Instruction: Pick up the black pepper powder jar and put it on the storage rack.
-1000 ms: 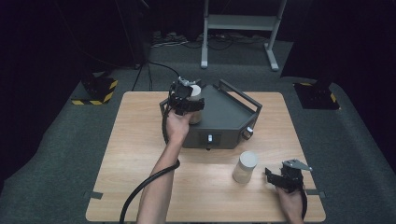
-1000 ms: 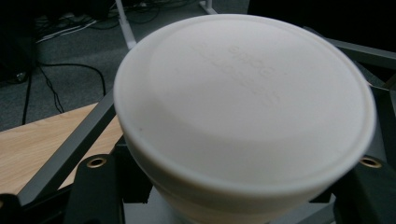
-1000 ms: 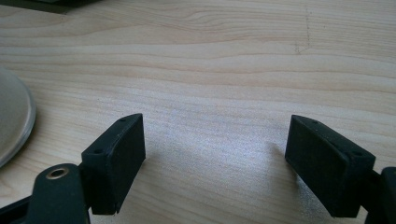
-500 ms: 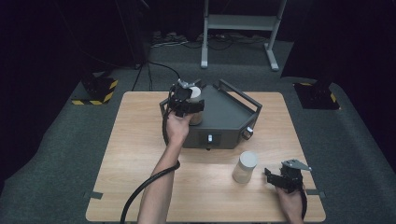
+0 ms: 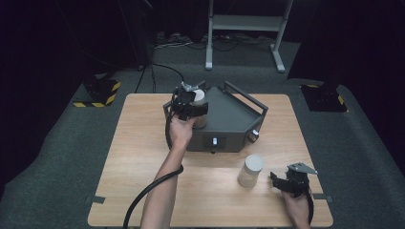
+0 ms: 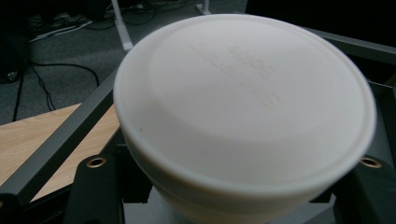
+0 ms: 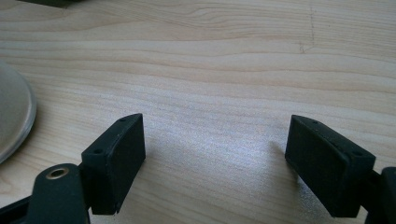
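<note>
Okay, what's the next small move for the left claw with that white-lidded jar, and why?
Probably lower it: the left claw grips the white-lidded round plastic jar over the dark grey metal scale-like box, apparently not yet set down.

A metal box (image 5: 224,121) sits mid-surface (image 5: 143,157) with one jar (image 5: 198,102) at its left end; another jar (image 5: 250,170) stands before it, rightward.

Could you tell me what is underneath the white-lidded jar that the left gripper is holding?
The dark grey metal box lies beneath the jar. Whether the jar's base touches the box is hidden by the left gripper.
</note>
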The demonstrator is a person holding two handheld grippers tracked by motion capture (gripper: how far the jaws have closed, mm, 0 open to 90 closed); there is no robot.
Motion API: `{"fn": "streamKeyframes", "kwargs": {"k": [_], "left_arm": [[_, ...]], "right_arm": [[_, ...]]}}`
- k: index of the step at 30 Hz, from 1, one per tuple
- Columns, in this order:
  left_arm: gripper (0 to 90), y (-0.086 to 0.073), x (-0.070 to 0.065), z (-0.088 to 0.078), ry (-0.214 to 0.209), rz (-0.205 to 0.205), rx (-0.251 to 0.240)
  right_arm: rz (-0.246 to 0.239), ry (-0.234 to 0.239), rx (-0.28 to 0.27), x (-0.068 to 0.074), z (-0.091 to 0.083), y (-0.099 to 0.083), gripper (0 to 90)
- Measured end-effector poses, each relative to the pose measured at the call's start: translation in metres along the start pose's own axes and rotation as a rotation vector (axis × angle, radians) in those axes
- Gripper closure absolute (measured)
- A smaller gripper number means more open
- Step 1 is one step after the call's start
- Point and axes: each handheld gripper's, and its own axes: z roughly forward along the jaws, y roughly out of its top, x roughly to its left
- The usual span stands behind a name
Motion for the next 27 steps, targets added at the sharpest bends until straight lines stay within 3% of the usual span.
{"fn": "streamKeyframes", "kwargs": {"k": [12,20,23,27], "left_arm": [[35.0,0.0012,-0.0053,-0.0005,0.008,0.039,0.010],[34.2,0.0000,-0.0048,-0.0007,0.007,0.034,0.006],[22.2,0.0000,0.0023,-0.0017,-0.024,-0.013,0.003],[9.9,-0.0002,0.0009,-0.0037,-0.004,-0.007,0.006]], "right_arm": [[-0.002,0.000,0.002,0.0002,0.0000,0.0003,19.8],[-0.004,-0.004,0.004,0.0014,0.0002,0.0007,19.7],[-0.005,-0.004,0.004,0.0013,0.0002,0.0006,19.7],[-0.003,-0.004,0.004,0.0011,0.0001,0.0006,19.8]]}}
